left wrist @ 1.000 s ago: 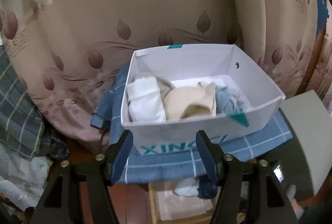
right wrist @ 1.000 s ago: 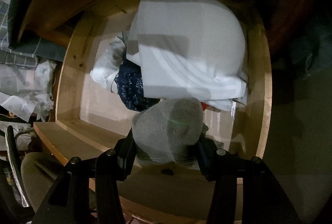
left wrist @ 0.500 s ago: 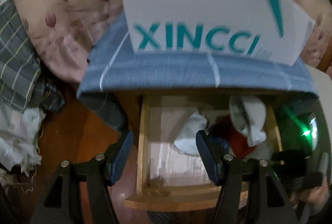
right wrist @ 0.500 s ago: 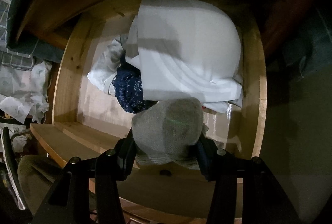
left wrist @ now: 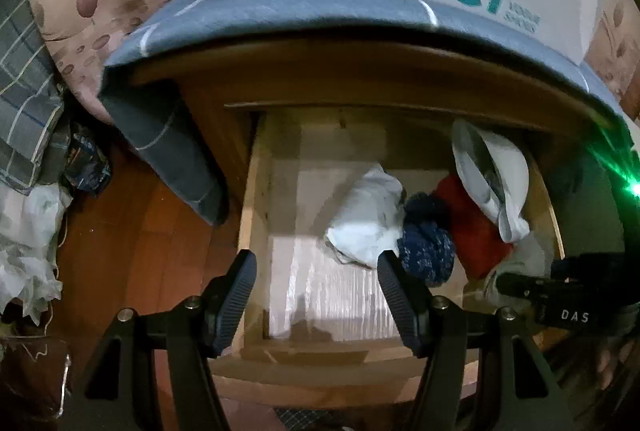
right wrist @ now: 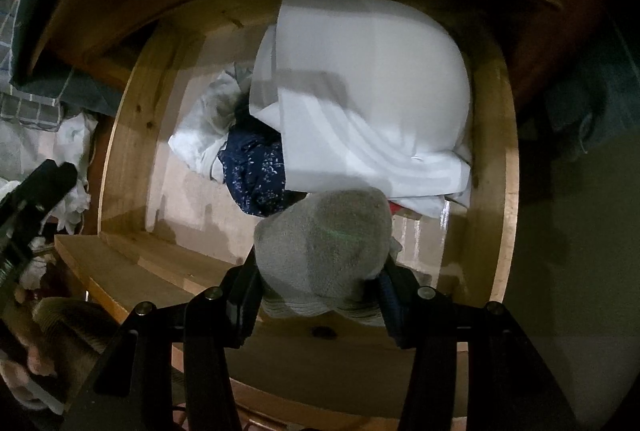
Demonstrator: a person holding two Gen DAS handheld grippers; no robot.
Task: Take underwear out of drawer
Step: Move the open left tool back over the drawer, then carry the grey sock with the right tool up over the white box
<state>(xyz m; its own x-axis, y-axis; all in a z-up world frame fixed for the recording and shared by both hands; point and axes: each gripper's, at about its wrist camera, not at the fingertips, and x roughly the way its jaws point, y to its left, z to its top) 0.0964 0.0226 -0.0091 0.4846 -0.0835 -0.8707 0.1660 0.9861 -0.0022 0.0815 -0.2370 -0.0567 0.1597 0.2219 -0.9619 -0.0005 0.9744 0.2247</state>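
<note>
A: Underwear status? Grey piece is pinched in the right claw, lifted over the drawer's front edge.
B: Left claw is wide apart and empty, over the drawer's left side. White, navy and red pieces remain inside. Partway done.

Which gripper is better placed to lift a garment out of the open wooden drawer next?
Right: the right gripper already clamps the grey folded garment above the drawer; the left gripper is open, empty.
</note>
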